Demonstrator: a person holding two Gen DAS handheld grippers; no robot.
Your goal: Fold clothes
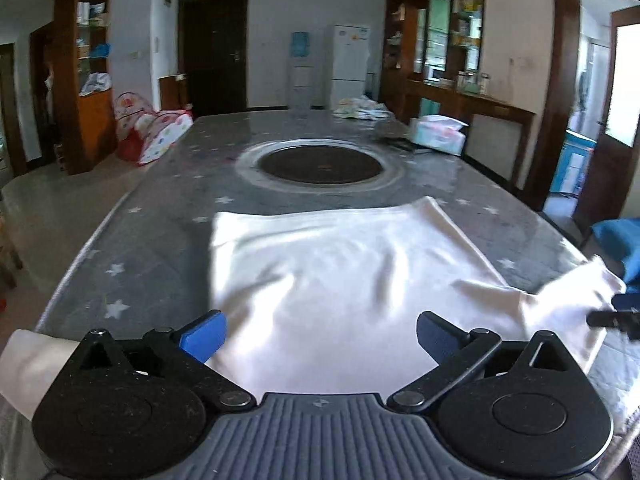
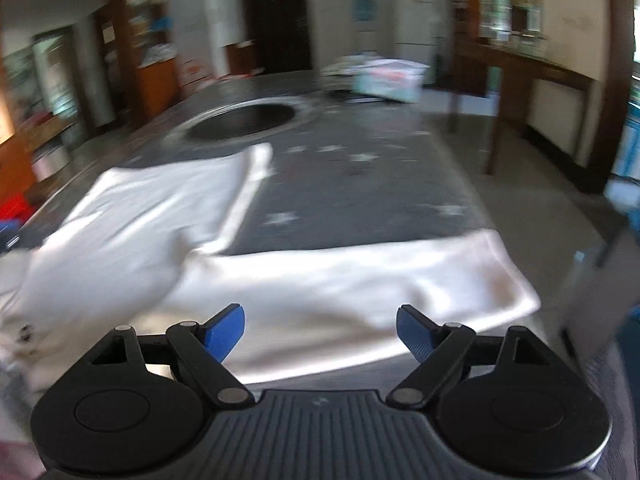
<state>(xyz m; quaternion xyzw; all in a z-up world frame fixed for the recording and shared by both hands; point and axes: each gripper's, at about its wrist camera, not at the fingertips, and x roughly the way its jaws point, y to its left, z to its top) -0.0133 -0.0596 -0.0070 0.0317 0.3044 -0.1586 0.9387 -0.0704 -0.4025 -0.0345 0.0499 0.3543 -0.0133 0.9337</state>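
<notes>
Lying flat on the near end of the table (image 1: 152,240), the white garment (image 1: 340,272) is spreading from the near edge toward the round dark inset (image 1: 320,166) at mid-table. One sleeve (image 2: 360,276) is running along the near edge toward the right corner. The left tongs (image 1: 322,334) are standing wide over the cloth, nothing between the pads. The right tongs (image 2: 320,334) are also gaping wide above the sleeve, gripping nothing. Bare table is lying open to the left of the garment and beyond it; a tissue box (image 1: 438,134) and a heap of cloth (image 1: 360,108) are sitting well apart at the far right.
</notes>
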